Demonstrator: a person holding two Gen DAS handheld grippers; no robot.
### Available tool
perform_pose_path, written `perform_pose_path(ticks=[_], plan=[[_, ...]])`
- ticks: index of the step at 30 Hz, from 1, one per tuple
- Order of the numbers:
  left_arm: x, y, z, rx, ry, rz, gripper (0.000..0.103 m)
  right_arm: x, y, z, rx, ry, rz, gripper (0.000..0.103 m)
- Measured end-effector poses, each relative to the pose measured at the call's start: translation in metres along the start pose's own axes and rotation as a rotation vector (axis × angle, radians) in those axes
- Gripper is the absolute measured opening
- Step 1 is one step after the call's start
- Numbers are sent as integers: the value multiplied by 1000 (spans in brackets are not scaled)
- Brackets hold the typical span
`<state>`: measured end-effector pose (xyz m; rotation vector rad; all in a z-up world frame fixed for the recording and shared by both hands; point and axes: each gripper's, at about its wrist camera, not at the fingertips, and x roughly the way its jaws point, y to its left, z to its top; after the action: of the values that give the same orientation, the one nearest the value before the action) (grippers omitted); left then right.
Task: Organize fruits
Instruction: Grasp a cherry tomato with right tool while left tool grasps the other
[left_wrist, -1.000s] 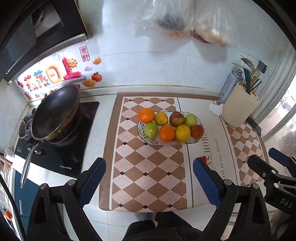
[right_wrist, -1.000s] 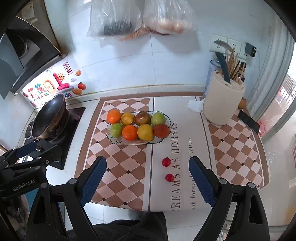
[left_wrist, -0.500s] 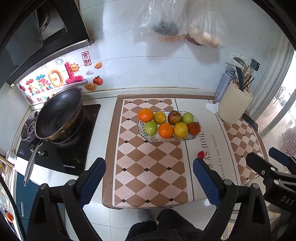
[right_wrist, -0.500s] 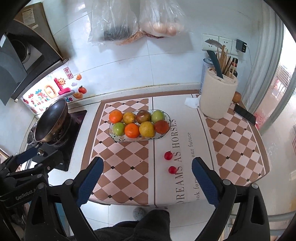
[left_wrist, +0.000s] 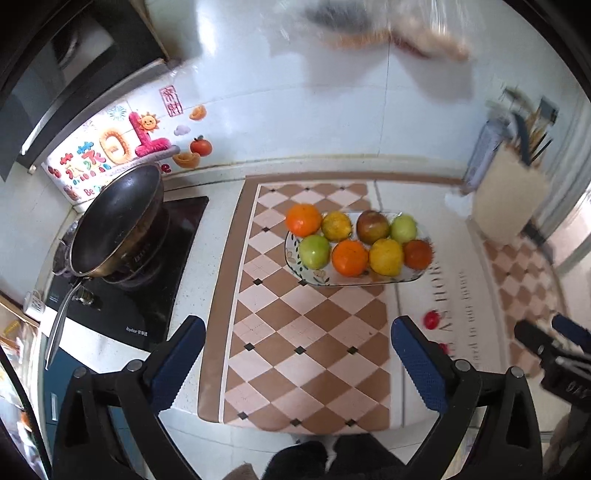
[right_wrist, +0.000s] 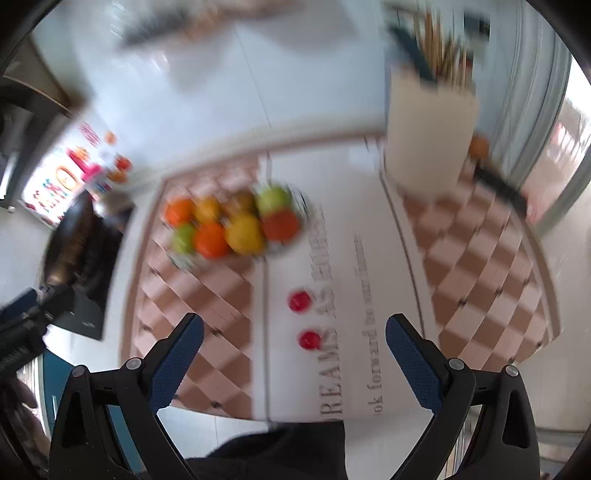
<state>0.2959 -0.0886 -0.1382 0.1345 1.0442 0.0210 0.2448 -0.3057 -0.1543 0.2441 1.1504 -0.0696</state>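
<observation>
While wide apart, left gripper (left_wrist: 297, 363), right gripper (right_wrist: 293, 363) hold nothing.

Pretty ordinary kitchen corner here. White tiled wall (left_wrist: 295, 110) runs along the back of a pale countertop (left_wrist: 221, 206), glossy enough to catch some glare. Taking the black cooktop (left_wrist: 147, 295) as the anchor: a dark wok (left_wrist: 114, 221) sits right on it, colourful cartoon stickers (left_wrist: 110, 147) are stuck on the wall just behind it, and a dark range hood (left_wrist: 55, 74) hangs above. To its right lies a brown-and-cream checkered mat (left_wrist: 306, 332). Far right of it, a cream utensil holder (left_wrist: 509, 195) stands by the wall. Plastic bags (left_wrist: 369, 29) hang high up, blurred. Daylight comes in from the far right.
</observation>
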Motion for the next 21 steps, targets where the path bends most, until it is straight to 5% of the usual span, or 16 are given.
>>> perform_pose_path(ticks=[2, 4, 9, 12, 16, 21], plan=[[24, -13, 1, 21, 43, 26, 103, 41, -15, -4, 15, 69, 8, 94], [45, -24, 1, 41, 86, 40, 103, 76, -24, -10, 24, 134, 20, 76], [95, -52, -6, 98, 203, 71, 103, 145, -34, -22, 47, 246, 64, 61], [120, -64, -12, 114, 276, 77, 103, 166, -31, -27, 28, 284, 68, 57], [140, -73, -16, 101, 346, 53, 103, 187, -28, -32, 7, 333, 81, 34], [155, -89, -11, 95, 387, -3, 103, 180, -38, -28, 2, 308, 88, 33]])
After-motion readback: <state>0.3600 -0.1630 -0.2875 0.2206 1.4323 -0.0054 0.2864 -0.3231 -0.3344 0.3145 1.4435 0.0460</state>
